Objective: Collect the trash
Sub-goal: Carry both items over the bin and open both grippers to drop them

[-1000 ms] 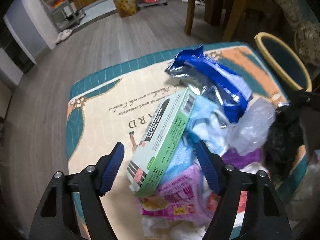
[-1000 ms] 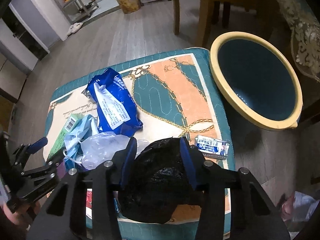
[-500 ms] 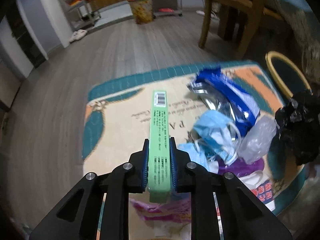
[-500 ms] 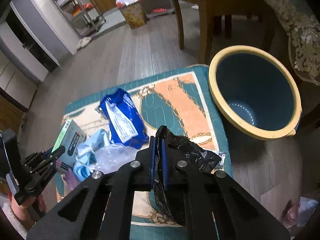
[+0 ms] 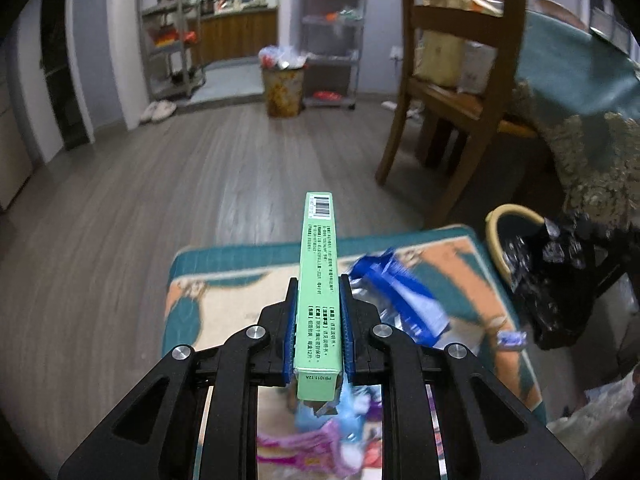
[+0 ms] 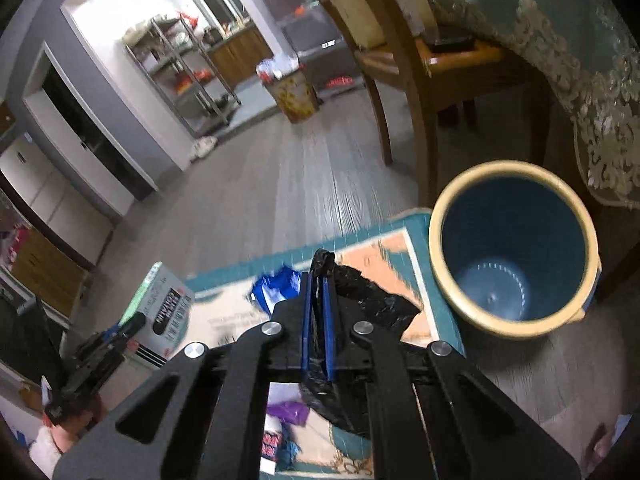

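Your left gripper (image 5: pixel 318 312) is pinching the long green cardboard box (image 5: pixel 319 280) between its 2 fingers; your right gripper (image 6: pixel 318 300) is pinching the crumpled black plastic bag (image 6: pixel 372 296).

Matt green cardboard box (image 5: pixel 319 288), crinkly glossy black plastic bag (image 6: pixel 362 292), wood-grain floor (image 5: pixel 168 184)

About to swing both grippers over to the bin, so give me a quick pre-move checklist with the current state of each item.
1. Left gripper clamped on the green box: ok, pads press both long sides.
2. Right gripper clamped on the black plastic bag: ok, jaws shut on a pinched fold.
3. Bin open and upright: ok, inside looks empty.
4. Bag hanging free of the mat: cannot tell, its lower part is hidden behind the gripper.
5. Chair leg near the path to the bin: ok, it stands behind the bin.
6. Trash left on the mat, such as the blue wrapper: not ok, still to collect.
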{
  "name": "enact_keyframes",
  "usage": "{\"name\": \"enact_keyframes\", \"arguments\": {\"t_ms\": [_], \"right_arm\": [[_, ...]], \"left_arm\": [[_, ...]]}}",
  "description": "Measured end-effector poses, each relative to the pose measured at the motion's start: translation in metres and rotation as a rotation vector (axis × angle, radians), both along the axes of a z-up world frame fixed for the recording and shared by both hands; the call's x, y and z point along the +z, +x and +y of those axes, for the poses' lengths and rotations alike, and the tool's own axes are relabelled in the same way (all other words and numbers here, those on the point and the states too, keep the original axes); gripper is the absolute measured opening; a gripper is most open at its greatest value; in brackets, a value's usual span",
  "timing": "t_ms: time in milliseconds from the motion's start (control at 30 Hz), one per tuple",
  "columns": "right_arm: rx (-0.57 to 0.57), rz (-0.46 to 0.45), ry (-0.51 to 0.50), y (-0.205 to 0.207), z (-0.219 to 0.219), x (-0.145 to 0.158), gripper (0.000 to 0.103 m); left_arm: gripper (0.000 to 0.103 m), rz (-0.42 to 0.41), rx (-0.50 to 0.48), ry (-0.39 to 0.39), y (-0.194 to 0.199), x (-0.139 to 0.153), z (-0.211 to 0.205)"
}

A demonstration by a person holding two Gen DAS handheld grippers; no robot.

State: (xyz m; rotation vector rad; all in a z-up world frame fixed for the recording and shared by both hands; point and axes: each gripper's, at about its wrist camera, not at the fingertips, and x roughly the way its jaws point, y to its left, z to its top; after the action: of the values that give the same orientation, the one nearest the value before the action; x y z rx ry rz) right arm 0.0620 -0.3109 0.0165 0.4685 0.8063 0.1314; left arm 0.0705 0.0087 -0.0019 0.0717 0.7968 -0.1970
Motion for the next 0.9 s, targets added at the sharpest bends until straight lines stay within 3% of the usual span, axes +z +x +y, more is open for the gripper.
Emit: {"name": "enact_keyframes", "arguments": {"t_ms": [333, 533, 733, 900], "right_arm": [[-0.14, -0.045, -0.001, 0.012, -0.081, 0.017, 0.005], [-0.232, 0.002, 0.005, 0.023, -0.134, 0.001, 0.005], [-0.292, 0.06, -0.046, 0.023, -0.168, -0.029, 0.005], [-0.323, 0.12, -0.03, 0.024, -0.191, -0.049, 0.005]], "left_arm": [[0.019, -0.034, -0.185, -0.024, 0.013, 0.003, -0.092], [0.019, -0.022, -0.289, -0.034, 0.016, -0.01, -0.15], [0.019, -0.015, -0.405, -0.032, 0.015, -0.026, -0.206], [0.019, 0.002, -0.484, -0.027, 0.014, -0.043, -0.241]]}}
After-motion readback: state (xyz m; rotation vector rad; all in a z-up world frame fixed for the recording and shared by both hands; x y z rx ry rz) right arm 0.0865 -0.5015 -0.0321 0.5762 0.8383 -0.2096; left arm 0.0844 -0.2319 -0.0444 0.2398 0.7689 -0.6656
